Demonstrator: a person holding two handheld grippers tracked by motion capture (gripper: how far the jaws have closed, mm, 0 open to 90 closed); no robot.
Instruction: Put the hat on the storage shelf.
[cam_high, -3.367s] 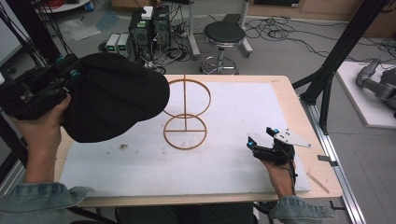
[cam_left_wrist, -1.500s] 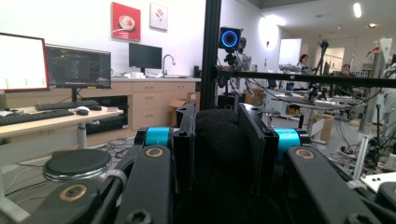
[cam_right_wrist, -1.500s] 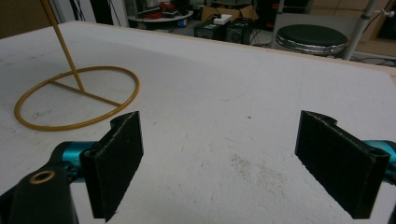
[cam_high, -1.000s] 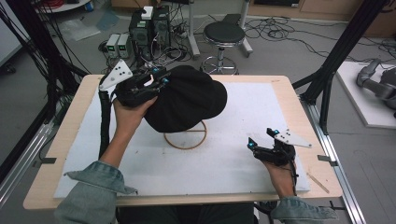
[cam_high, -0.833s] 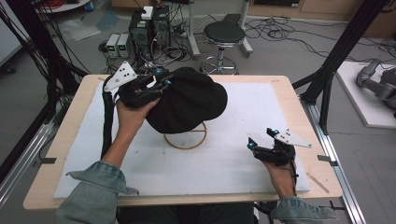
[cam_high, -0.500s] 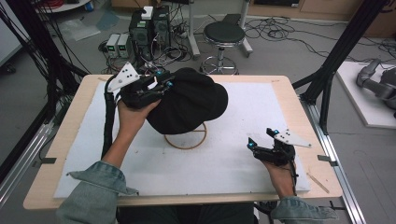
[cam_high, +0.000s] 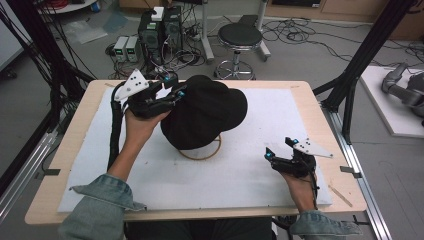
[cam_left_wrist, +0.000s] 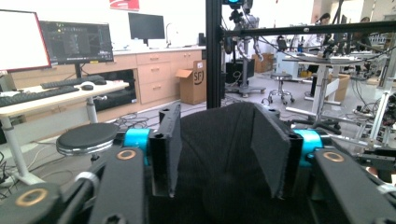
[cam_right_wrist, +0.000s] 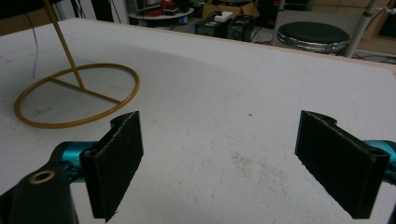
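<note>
The black cap (cam_high: 204, 119) is covering most of the gold wire stand (cam_high: 207, 152), and the right gripper view's top edge is cutting off its upright rod (cam_right_wrist: 64, 44).

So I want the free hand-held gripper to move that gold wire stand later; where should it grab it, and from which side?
Best bet is the stand's round base ring, taken from the right hand-held gripper's own side. The ring lies flat on the white mat, thin enough for the wide-open jaws to close across the wire. The cap covers the top, and the left hand-held gripper occupies that side.
</note>
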